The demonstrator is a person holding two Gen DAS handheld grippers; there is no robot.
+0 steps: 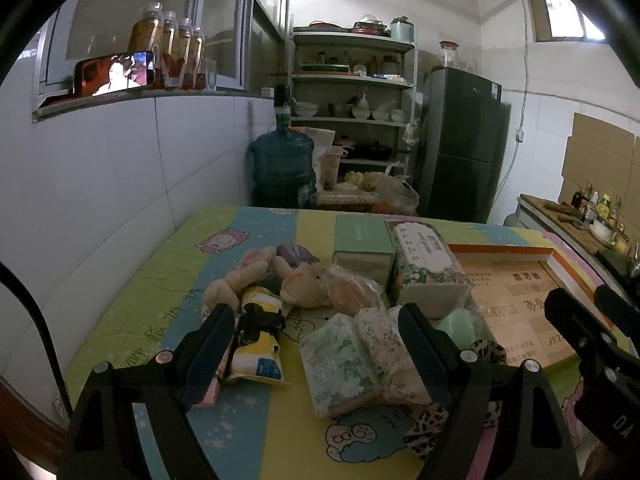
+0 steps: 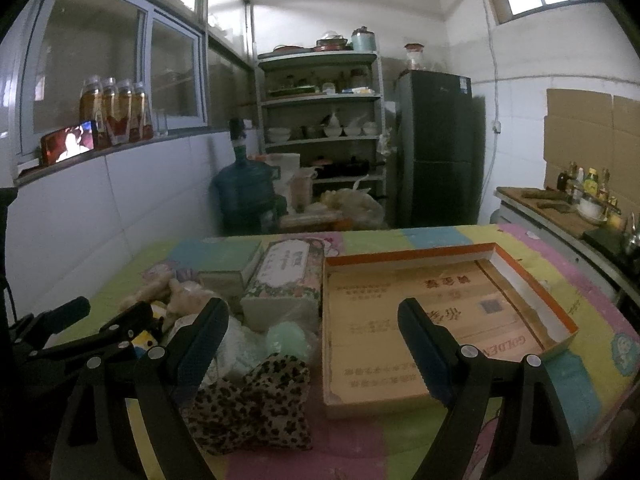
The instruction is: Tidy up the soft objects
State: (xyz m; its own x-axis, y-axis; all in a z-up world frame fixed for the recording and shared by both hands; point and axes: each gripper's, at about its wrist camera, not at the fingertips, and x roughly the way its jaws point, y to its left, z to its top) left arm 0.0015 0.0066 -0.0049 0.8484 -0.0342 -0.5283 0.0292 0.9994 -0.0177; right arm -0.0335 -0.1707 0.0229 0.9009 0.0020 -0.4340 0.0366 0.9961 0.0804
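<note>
Soft items lie in a heap on the colourful cloth: plush toys (image 1: 260, 276), a yellow packet (image 1: 258, 344), two tissue packs (image 1: 340, 364), a green sponge (image 1: 456, 328) and a leopard-print pouch (image 2: 256, 400). A floral tissue box (image 1: 424, 268) and a green box (image 1: 362, 248) stand behind them. An empty shallow cardboard tray (image 2: 532, 280) lies to the right. My left gripper (image 1: 316, 316) is open above the tissue packs with nothing held. My right gripper (image 2: 314, 312) is open over the tray's left edge and the pouch, holding nothing. In the left wrist view the right gripper shows at the right border.
A white tiled wall runs along the table's left. Behind the table stand a blue water jug (image 1: 282, 168), shelves of dishes (image 1: 352, 116) and a dark fridge (image 1: 464, 140). A counter with bottles (image 2: 580, 200) is at the right. A phone (image 1: 114, 74) sits on the window ledge.
</note>
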